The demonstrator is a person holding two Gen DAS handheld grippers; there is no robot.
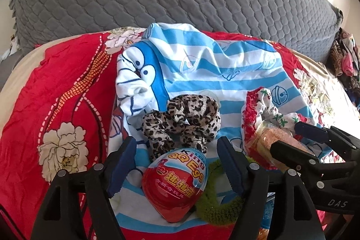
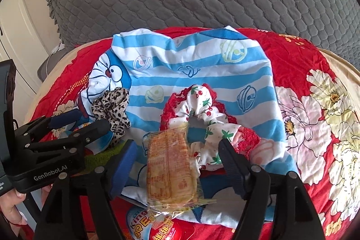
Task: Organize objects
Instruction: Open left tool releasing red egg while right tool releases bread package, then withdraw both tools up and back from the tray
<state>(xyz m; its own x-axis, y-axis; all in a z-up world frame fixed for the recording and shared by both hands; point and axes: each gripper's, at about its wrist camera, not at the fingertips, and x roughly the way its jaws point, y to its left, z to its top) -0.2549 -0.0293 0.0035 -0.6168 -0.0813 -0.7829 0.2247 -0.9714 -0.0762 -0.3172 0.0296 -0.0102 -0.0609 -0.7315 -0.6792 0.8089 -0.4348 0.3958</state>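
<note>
- My left gripper (image 1: 177, 169) is released, pads either side of the toy egg (image 1: 174, 183); its long axis runs straight ahead.
- My right gripper (image 2: 178, 167) is released too, straddling the wrapped snack (image 2: 171, 169) lying lengthwise on the striped cloth (image 2: 202, 64).

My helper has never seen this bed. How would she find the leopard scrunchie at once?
On the red floral bedspread lies a blue-striped cartoon cloth. The leopard scrunchie sits on it, just beyond the red toy egg. It alone has tan-and-black spots.
</note>
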